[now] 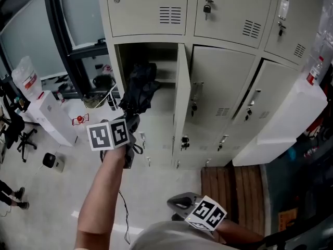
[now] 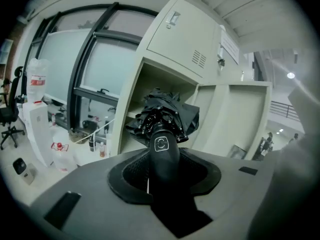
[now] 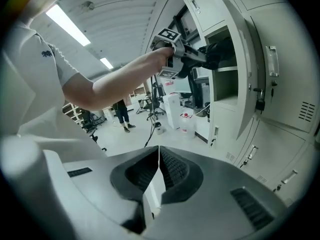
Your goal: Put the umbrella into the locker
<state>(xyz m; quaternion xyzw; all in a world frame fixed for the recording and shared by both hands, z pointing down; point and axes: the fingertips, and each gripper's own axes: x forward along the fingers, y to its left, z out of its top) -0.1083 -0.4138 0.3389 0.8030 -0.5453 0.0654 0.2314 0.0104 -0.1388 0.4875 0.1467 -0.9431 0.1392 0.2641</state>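
A black folded umbrella (image 1: 139,90) is held by its handle (image 2: 162,156) in my left gripper (image 1: 131,123), which is shut on it. The bunched canopy (image 2: 167,115) points at the open locker compartment (image 1: 151,61), its tip at the opening, just below the inner shelf (image 1: 165,79). That compartment's door (image 1: 181,103) stands swung out to the right. My right gripper (image 1: 179,203) hangs low near my body, shut with nothing in it (image 3: 158,159). The right gripper view shows the left gripper (image 3: 186,59) and the umbrella (image 3: 216,49) at the locker mouth.
Closed beige lockers (image 1: 229,14) fill the wall above and to the right. Another locker door (image 1: 283,121) hangs open at the right. A white water dispenser (image 1: 49,116) with a jug (image 1: 26,77) stands left. A wooden pallet (image 1: 234,184) and a cable (image 1: 125,212) lie on the floor.
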